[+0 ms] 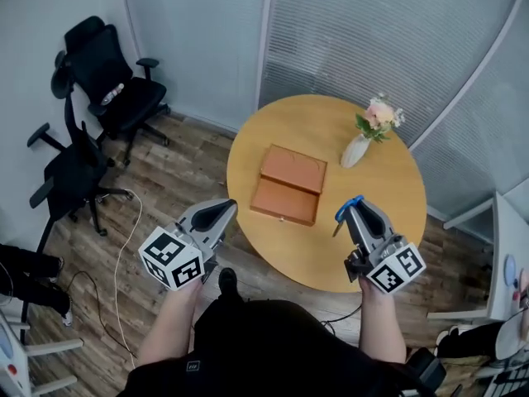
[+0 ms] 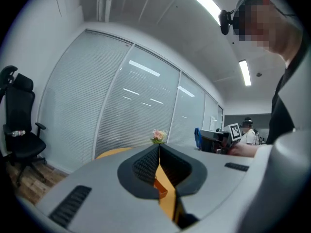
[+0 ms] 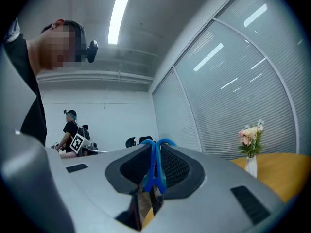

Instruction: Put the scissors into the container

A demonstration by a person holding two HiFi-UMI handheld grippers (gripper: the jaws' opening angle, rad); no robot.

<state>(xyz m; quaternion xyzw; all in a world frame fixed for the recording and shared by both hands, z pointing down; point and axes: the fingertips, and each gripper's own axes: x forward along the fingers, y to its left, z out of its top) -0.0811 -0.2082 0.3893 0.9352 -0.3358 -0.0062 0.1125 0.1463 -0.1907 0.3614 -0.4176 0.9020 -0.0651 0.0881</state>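
Note:
Blue-handled scissors are clamped in my right gripper, which is shut on them above the round table's near right edge; the blue handles stick up between the jaws in the right gripper view. The container, an orange-brown box with its lid folded open, lies at the middle of the wooden table. My left gripper hangs off the table's near left edge, shut with nothing in it; a sliver of the box shows through its jaws.
A white vase of pink flowers stands on the table to the right of the box. Two black office chairs are on the wood floor at the left. Glass walls with blinds run behind the table. Another person stands far off.

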